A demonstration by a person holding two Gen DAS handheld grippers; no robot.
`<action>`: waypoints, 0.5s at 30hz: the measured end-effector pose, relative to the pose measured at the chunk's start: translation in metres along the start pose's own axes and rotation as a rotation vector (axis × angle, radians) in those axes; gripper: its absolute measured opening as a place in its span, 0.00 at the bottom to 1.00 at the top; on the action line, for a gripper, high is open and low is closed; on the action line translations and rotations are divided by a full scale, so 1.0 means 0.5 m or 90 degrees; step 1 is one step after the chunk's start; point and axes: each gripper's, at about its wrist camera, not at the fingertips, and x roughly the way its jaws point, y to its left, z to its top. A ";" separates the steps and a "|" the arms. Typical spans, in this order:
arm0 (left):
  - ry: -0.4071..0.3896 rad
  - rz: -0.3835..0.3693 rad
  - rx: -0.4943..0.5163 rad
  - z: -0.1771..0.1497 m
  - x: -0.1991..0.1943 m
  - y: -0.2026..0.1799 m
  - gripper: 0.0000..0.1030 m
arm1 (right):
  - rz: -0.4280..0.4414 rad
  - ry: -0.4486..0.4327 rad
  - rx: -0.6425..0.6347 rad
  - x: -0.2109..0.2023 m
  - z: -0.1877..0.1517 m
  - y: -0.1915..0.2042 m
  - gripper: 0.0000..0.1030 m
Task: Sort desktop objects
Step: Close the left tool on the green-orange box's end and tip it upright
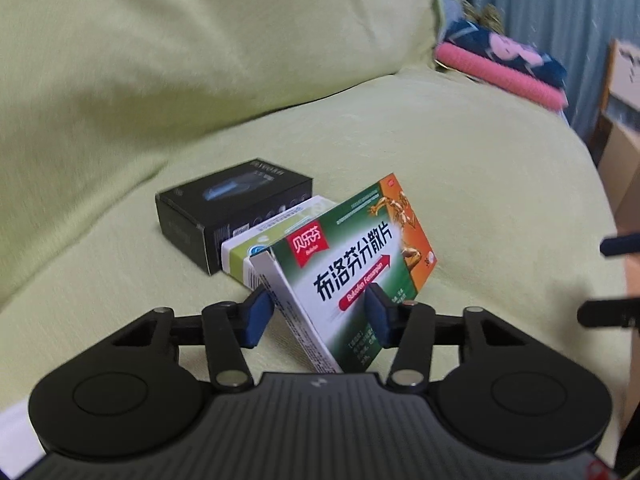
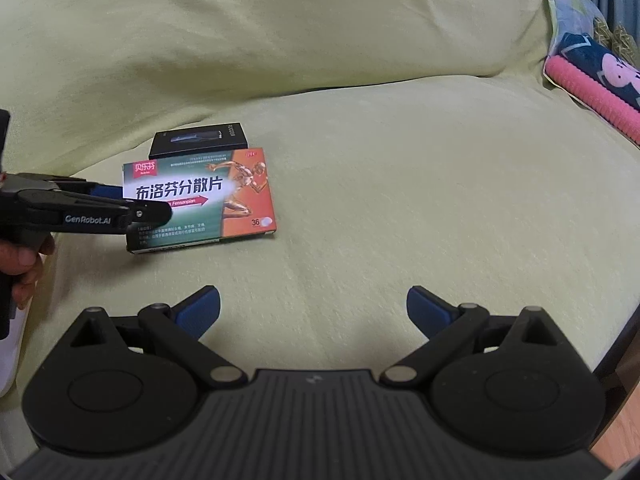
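Cardboard medicine box (image 1: 352, 256), flat, rectangular, glossy

White and green box (image 1: 256, 250): mostly hidden behind the tilted ibuprofen box (image 1: 360, 256), centre of left wrist view. Black box (image 2: 198, 140): lower part covered, print too small to read. Pink-trimmed cushion (image 2: 592, 84): cut by right edge.

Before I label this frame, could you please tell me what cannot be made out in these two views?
- White-and-green box: left wrist view, mostly covered by the green medicine box; not visible in the right wrist view, so its label is unreadable.
- Black box: print blurred and too small in both views.
- Left gripper: whether its fingers press firmly on the medicine box is uncertain.
- Cardboard box: cut off by the right edge.
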 end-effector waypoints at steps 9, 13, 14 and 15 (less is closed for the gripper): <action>0.000 0.008 0.095 -0.024 -0.031 -0.060 0.47 | 0.028 0.013 0.039 0.007 -0.008 -0.008 0.96; -0.014 0.004 0.145 -0.031 -0.043 -0.085 0.40 | 0.034 0.013 0.038 0.013 0.002 -0.010 0.96; -0.013 0.002 0.156 -0.031 -0.042 -0.092 0.36 | 0.035 0.014 0.037 0.015 0.005 -0.012 0.96; -0.012 0.000 0.167 -0.031 -0.042 -0.099 0.32 | 0.035 0.014 0.037 0.015 0.007 -0.013 0.96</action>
